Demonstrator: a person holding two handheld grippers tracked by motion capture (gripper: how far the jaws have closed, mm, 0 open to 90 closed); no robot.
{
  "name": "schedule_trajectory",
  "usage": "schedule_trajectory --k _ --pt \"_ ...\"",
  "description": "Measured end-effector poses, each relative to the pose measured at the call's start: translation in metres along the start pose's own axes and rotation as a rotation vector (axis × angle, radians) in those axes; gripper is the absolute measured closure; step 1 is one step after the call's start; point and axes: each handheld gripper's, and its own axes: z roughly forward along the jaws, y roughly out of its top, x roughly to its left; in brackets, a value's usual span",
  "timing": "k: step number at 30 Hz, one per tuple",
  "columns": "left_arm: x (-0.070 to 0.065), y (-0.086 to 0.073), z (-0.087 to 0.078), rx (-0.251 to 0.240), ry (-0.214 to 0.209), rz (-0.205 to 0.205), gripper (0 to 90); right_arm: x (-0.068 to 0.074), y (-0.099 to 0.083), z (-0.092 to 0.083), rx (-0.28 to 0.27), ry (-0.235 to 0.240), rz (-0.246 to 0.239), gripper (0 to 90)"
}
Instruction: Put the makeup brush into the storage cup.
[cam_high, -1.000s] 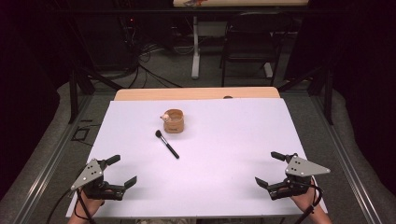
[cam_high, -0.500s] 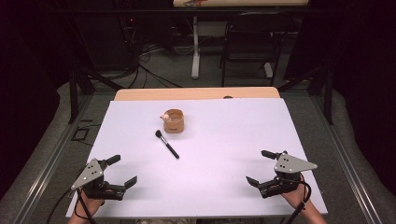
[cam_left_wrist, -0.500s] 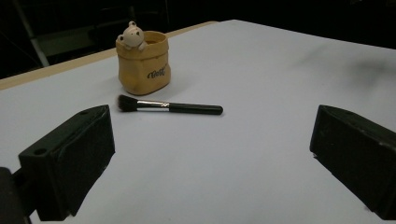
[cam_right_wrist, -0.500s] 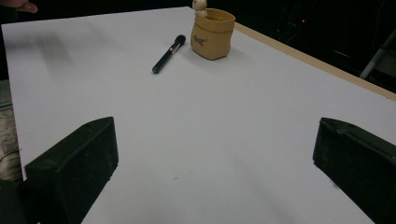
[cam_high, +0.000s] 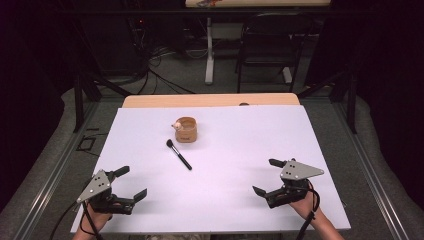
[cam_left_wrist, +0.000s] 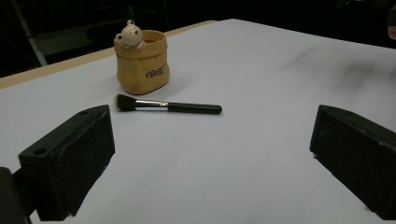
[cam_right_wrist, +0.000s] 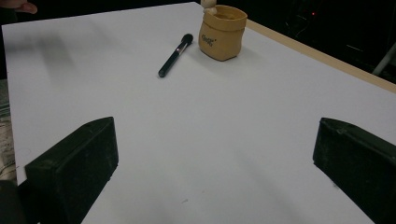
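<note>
A small tan pot (cam_high: 187, 129) with a bear figure on its rim stands upright on the white table (cam_high: 240, 145), towards the back. In front of it lies a black makeup brush (cam_high: 178, 154) flat on the table, bristles pointing to the pot. The pot (cam_left_wrist: 141, 60) and brush (cam_left_wrist: 167, 106) appear ahead of my left gripper (cam_high: 131, 182), which is open at the front left with nothing between its jaws. My right gripper (cam_high: 265, 176) is open at the front right, empty too, facing the brush (cam_right_wrist: 174, 55) and pot (cam_right_wrist: 222, 32).
A wooden table edge (cam_high: 210, 100) runs behind the white surface. A chair (cam_high: 265, 45) and cables (cam_high: 150, 60) stand on the floor beyond. A person's hand (cam_high: 307, 207) holds the right gripper near the front edge.
My right gripper has moved to the left and slightly forward over the table. The left gripper, the pot and the brush have stayed where they were.
</note>
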Motion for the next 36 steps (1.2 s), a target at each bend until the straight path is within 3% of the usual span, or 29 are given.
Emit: schedule_trajectory --k 8,13,26,36 --pt "0.0 0.0 -0.001 -0.003 -0.001 -0.002 0.1 0.002 0.007 0.016 0.009 0.007 0.0 0.0" --pt "0.0 0.0 0.0 0.002 0.002 0.003 0.1 0.001 0.012 0.026 0.005 0.004 0.029 0.0" --pt "-0.001 0.0 0.0 0.007 -0.004 -0.001 0.1 0.006 0.027 0.059 0.013 0.02 0.05 0.0" --pt "0.0 -0.001 0.0 0.012 -0.008 -0.002 0.1 0.006 0.034 0.083 0.046 0.028 0.076 0.0"
